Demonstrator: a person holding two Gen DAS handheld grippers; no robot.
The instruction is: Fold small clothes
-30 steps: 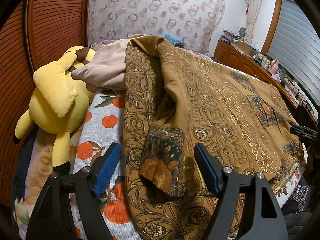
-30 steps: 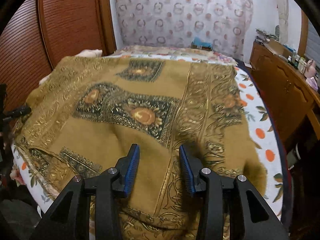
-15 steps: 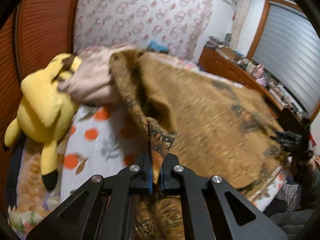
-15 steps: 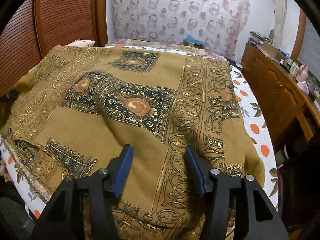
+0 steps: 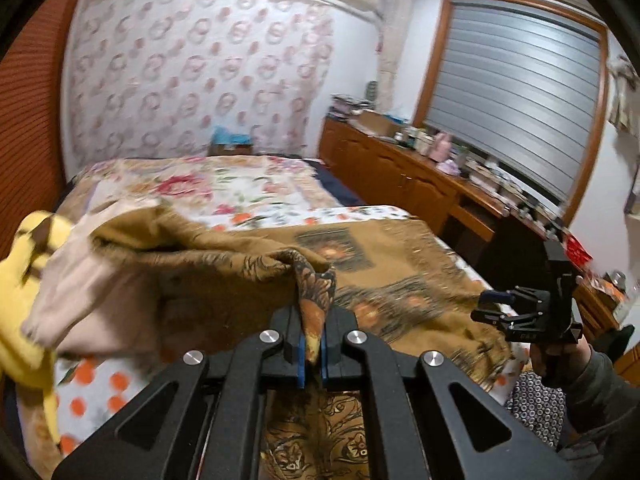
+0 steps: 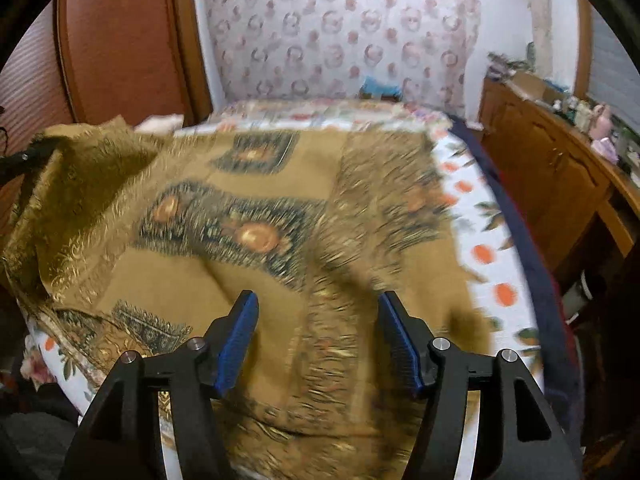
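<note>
Brown patterned cloth (image 5: 400,256) is pinched in left claw (image 5: 313,354); right claw (image 6: 318,344) gapes wide.

Right gripper (image 6: 318,340), jaws apart, above brown garment (image 6: 248,216)

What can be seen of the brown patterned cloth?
The brown patterned cloth is an ochre, woven-looking fabric with dark ornate panels holding orange flower motifs and gold scrollwork. It lies spread over the bed; one bunched edge is lifted, pinched in the left gripper. The open right gripper hovers above it.
</note>
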